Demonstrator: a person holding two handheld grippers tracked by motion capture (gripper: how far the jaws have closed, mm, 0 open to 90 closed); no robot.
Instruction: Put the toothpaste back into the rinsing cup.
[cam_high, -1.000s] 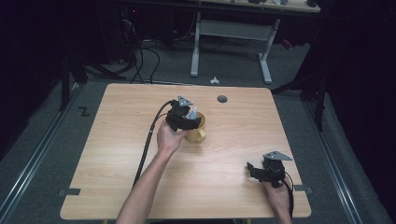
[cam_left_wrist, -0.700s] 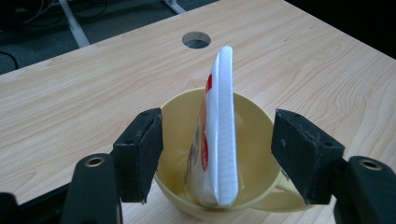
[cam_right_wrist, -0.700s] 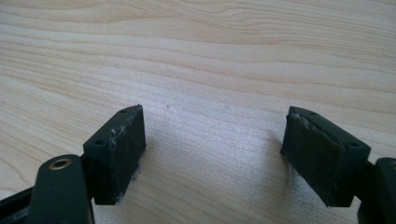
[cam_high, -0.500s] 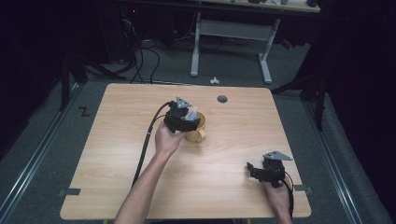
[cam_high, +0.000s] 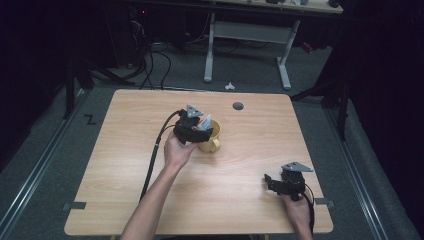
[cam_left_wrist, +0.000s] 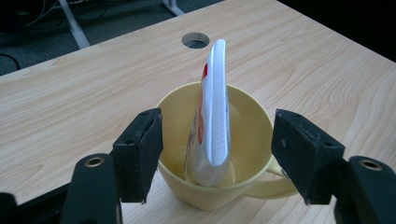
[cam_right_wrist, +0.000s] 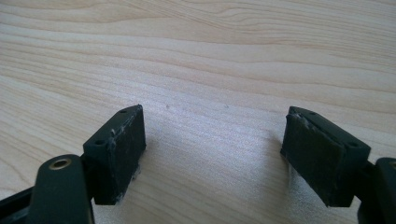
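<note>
Packet (cam_left_wrist: 212, 116) upright inside yellow mug (cam_left_wrist: 243, 140), left gripper (cam_left_wrist: 217, 156) close-up.

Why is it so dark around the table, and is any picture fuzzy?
High view: light falls on the table while the room behind stays nearly black. Left gripper view: the yellow cup and white packet are bright and sharp. Right gripper view: the near black fingers look slightly soft.

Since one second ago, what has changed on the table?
Nothing visibly changed. The left gripper stands open at the yellow cup, the white packet upright inside it. The right gripper rests open near the table edge.
</note>
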